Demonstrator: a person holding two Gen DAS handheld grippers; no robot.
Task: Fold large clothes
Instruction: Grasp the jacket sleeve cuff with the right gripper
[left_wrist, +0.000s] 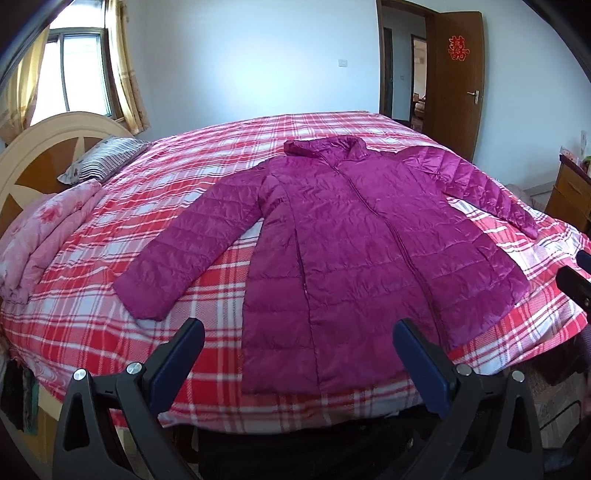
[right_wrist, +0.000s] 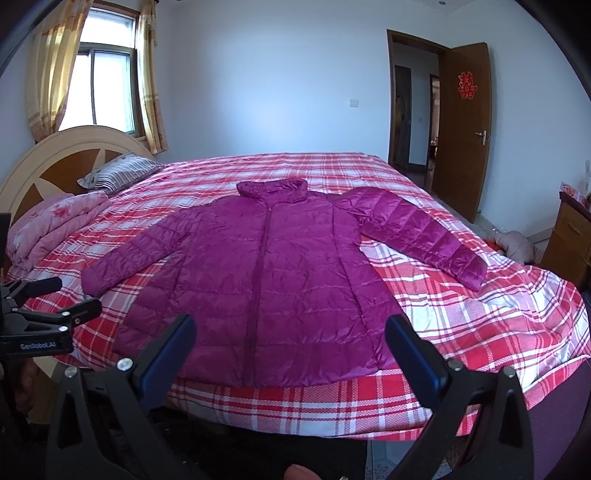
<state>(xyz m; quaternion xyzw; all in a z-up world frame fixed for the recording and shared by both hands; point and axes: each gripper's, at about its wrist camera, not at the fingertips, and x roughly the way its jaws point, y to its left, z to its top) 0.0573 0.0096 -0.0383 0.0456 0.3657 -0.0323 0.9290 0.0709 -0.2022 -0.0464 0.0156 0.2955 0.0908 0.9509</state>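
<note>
A long magenta quilted jacket (left_wrist: 343, 236) lies flat, front up and zipped, on the red plaid bed (left_wrist: 110, 314), collar far, hem at the near edge, both sleeves spread out. It also shows in the right wrist view (right_wrist: 266, 273). My left gripper (left_wrist: 299, 336) is open and empty, above the hem near the bed's edge. My right gripper (right_wrist: 290, 332) is open and empty, also just short of the hem. The left gripper (right_wrist: 48, 314) shows at the left edge of the right wrist view.
A folded pink floral quilt (left_wrist: 40, 236) and a striped pillow (left_wrist: 103, 158) lie by the headboard (left_wrist: 33, 155) on the left. A wooden cabinet (left_wrist: 572, 188) stands at the right. An open door (right_wrist: 465, 125) is at the far right.
</note>
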